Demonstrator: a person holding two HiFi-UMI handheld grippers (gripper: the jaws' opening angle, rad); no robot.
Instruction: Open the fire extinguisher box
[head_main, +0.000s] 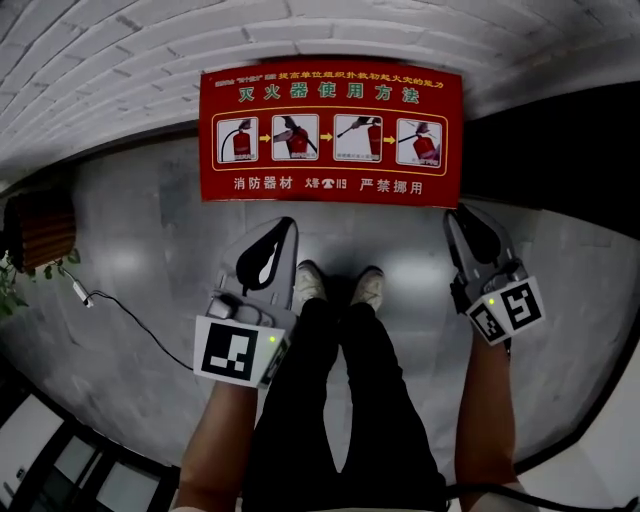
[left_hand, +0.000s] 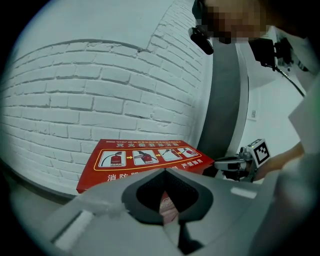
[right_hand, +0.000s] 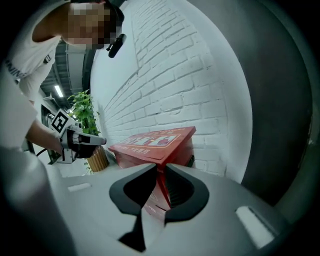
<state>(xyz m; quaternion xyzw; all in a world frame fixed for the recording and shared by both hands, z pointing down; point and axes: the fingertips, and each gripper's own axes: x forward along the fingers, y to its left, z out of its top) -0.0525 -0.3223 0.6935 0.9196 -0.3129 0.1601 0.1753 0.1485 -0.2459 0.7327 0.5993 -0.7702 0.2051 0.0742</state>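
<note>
The red fire extinguisher box (head_main: 330, 130) stands against the white brick wall, its lid (left_hand: 145, 160) printed with instruction pictures and lying down flat. My left gripper (head_main: 283, 228) hovers just short of the lid's front edge, shut and empty, the tips (left_hand: 165, 171) meeting. My right gripper (head_main: 455, 213) has its tips at the lid's front right corner (right_hand: 161, 159). Its jaws (right_hand: 159, 167) stand a sliver apart, with the red corner edge in the gap. The left gripper view shows the right gripper (left_hand: 235, 164) touching that corner.
A potted plant in a wicker basket (head_main: 35, 230) stands left of the box, with a thin cable (head_main: 130, 310) trailing over the grey floor. A dark pillar (left_hand: 225, 100) rises right of the box. The person's shoes (head_main: 340, 285) are close to the box front.
</note>
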